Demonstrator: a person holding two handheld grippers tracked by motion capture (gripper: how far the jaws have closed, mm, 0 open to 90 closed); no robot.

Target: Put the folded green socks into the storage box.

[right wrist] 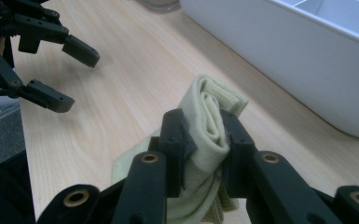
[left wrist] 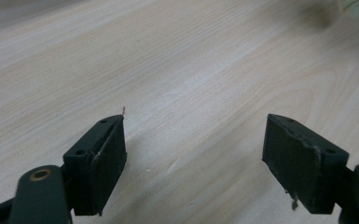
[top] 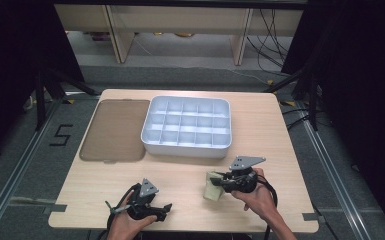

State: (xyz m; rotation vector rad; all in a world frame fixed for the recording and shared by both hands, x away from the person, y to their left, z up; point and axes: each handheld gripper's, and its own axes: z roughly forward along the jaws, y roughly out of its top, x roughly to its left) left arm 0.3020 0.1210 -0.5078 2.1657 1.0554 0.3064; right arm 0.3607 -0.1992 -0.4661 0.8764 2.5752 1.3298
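Gripping a rolled pale yellow-green cloth [right wrist: 210, 135], the right gripper [top: 219, 183] sits at about 5 o'clock on the table [top: 275, 130] in the high view. Right gripper view: both black jaws press on the roll from either side, its folded end poking out beyond the tips, loose fabric trailing down between the arms. High view: cloth [top: 213, 186] hangs at the gripper's 9 o'clock side, low over the wood; cannot tell whether its bottom edge touches the table.

Left gripper [top: 162, 210] rests at about 7 o'clock on the table, close to the near edge, held in the person's left hand [top: 125, 225]. Left gripper view: jaws stand wide apart, nothing between them, bare wood grain below. Same gripper shows in the right gripper view at 10 o'clock [right wrist: 70, 74], spread, well apart from the cloth.

White divided tray [top: 186, 147] lies at table centre toward 12 o'clock, a grid of small compartments, those visible bare. Its white outer wall [right wrist: 307, 79] passes at 2 o'clock in the right gripper view, near the cloth but not touching. Flat brownish translucent lid [top: 114, 130] lies just beside the tray at its 9 o'clock side.

Right hand [top: 257, 197] wraps the gripper body, cable looping off at 4 o'clock.
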